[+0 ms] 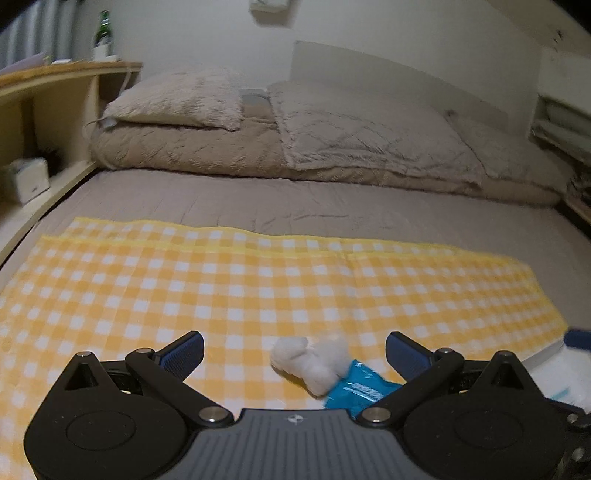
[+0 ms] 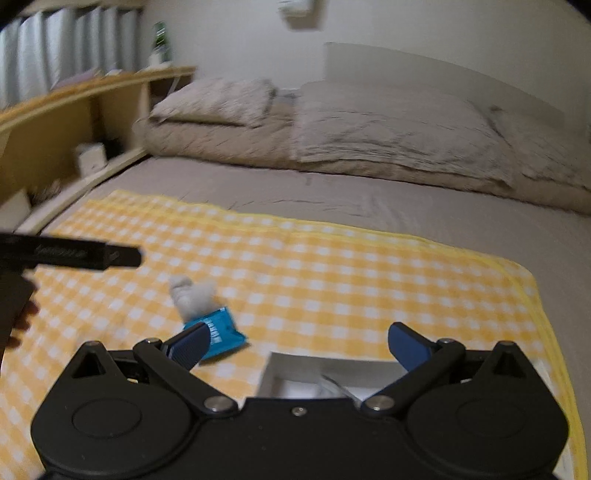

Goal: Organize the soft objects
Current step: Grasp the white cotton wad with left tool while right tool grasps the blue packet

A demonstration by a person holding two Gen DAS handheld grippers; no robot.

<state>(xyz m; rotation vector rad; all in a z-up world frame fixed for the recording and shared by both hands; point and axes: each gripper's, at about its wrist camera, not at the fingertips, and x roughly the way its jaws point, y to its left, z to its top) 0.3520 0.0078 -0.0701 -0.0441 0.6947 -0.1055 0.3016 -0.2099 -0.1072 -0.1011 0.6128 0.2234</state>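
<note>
blue packet point(image 1: 352, 387) partly hidden behind hand-held gripper, white box point(image 2: 332, 376) interior mostly hidden, green bottle point(image 2: 160, 40) blurred

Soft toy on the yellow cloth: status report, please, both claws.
Left claw open, empty, just short of white soft toy. Right claw open, empty, above white box. Toy lies against blue packet on checkered cloth. Nothing in the way.

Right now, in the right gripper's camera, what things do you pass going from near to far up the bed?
White box → blue packet → white fluffy toy → far edge of the yellow checked cloth → bare grey sheet → folded beige blanket → wall.
</note>
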